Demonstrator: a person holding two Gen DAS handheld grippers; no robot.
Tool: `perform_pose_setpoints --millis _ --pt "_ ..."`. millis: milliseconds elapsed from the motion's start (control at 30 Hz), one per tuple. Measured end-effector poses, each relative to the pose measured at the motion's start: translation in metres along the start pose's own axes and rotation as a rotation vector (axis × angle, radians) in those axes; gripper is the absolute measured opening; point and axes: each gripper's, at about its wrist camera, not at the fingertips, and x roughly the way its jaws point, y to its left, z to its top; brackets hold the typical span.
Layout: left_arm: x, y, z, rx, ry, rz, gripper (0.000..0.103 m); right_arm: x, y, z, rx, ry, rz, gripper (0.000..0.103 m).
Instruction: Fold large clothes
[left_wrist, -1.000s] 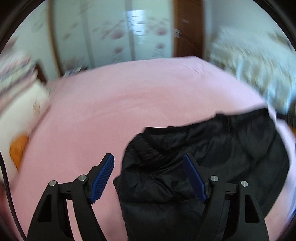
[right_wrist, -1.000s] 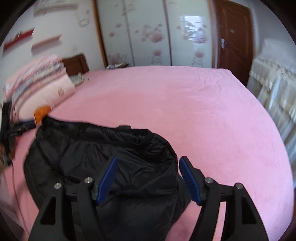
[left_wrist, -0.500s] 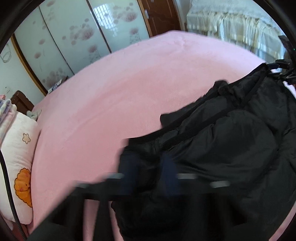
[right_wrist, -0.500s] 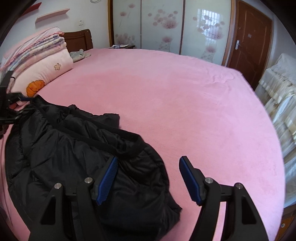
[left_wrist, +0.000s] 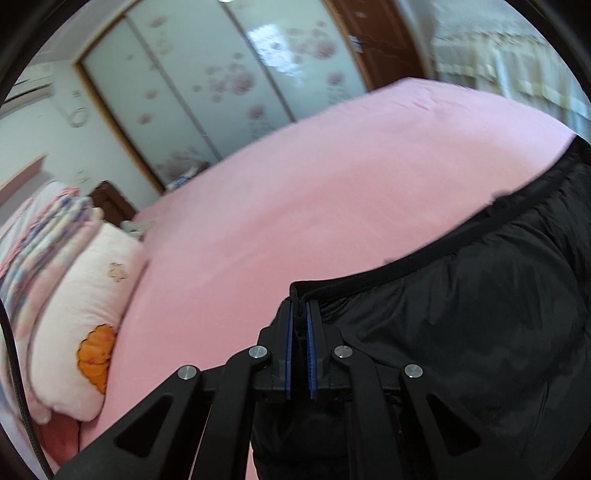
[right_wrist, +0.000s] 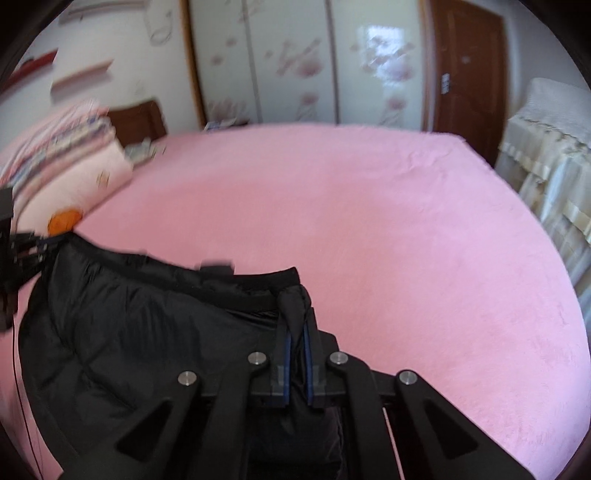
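A black padded jacket lies on the pink bed. My left gripper is shut on the jacket's left corner, with the black hem pinched between its blue pads. In the right wrist view the same jacket spreads to the left. There my right gripper is shut on the jacket's right corner, and a bunch of black fabric sticks up between the blue pads. The left gripper shows at the far left edge of the right wrist view, holding the other corner.
A pink pillow with an orange print and folded striped bedding lie at the left of the bed. Sliding wardrobe doors and a brown door stand behind. A cream-covered piece of furniture is at the right.
Both grippers went from open over the jacket to shut on its two corners. The left one swung toward the jacket's left edge and closed first, then the right one.
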Motion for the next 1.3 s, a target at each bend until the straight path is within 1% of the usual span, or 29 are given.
perform_pose_setpoints --millis 67,167,233,300,333,400,500,600,733,800,867,933,967,1000,1033,1167,1267,1300 --pt "0.008 0.000 0.007 -0.033 0.008 0.042 0.004 0.004 0.001 0.004 0.012 -0.016 -0.038 0.004" --pt "0.032 -0.006 0.009 -0.080 0.065 0.070 0.004 0.017 0.003 0.006 0.020 -0.001 -0.088 0.004" --pt "0.051 -0.013 0.006 -0.094 0.114 0.087 0.004 0.034 0.002 0.001 0.023 0.042 -0.127 0.004" --pt "0.074 -0.023 -0.004 -0.100 0.179 0.098 0.004 0.054 0.001 -0.012 0.043 0.099 -0.148 0.004" --pt "0.085 -0.028 -0.010 -0.098 0.212 0.100 0.004 0.060 0.002 -0.016 0.044 0.114 -0.155 0.004" --pt "0.097 -0.034 -0.019 -0.099 0.241 0.104 0.004 0.072 0.003 -0.029 0.050 0.142 -0.165 0.004" --pt "0.109 -0.034 -0.028 -0.129 0.263 0.092 0.004 0.079 0.002 -0.040 0.062 0.145 -0.172 0.004" --pt "0.114 -0.036 -0.032 -0.138 0.266 0.079 0.004 0.085 0.002 -0.048 0.074 0.149 -0.183 0.004" --pt "0.118 -0.036 -0.037 -0.164 0.274 0.053 0.007 0.089 -0.004 -0.048 0.093 0.155 -0.194 0.004" --pt "0.119 -0.034 -0.038 -0.176 0.274 0.041 0.009 0.090 -0.005 -0.046 0.092 0.168 -0.221 0.006" --pt "0.117 -0.031 -0.038 -0.179 0.275 0.034 0.017 0.089 -0.006 -0.043 0.097 0.178 -0.218 0.006" --pt "0.113 -0.029 -0.038 -0.191 0.276 0.042 0.041 0.083 -0.008 -0.040 0.117 0.180 -0.209 0.010" --pt "0.111 -0.027 -0.037 -0.204 0.279 0.045 0.049 0.078 -0.010 -0.038 0.126 0.183 -0.210 0.012" --pt "0.108 -0.022 -0.037 -0.226 0.285 0.060 0.064 0.074 -0.011 -0.036 0.137 0.183 -0.206 0.014" --pt "0.104 -0.017 -0.037 -0.249 0.285 0.071 0.072 0.066 -0.014 -0.034 0.152 0.176 -0.205 0.014" --pt "0.074 0.000 -0.039 -0.350 0.260 0.053 0.072 0.034 -0.018 -0.027 0.200 0.128 -0.214 0.015" --pt "0.047 0.010 -0.038 -0.393 0.229 0.058 0.072 0.007 -0.016 -0.021 0.241 0.128 -0.192 0.015" --pt "0.032 0.012 -0.038 -0.418 0.216 0.052 0.072 -0.003 -0.014 -0.020 0.258 0.136 -0.185 0.015"
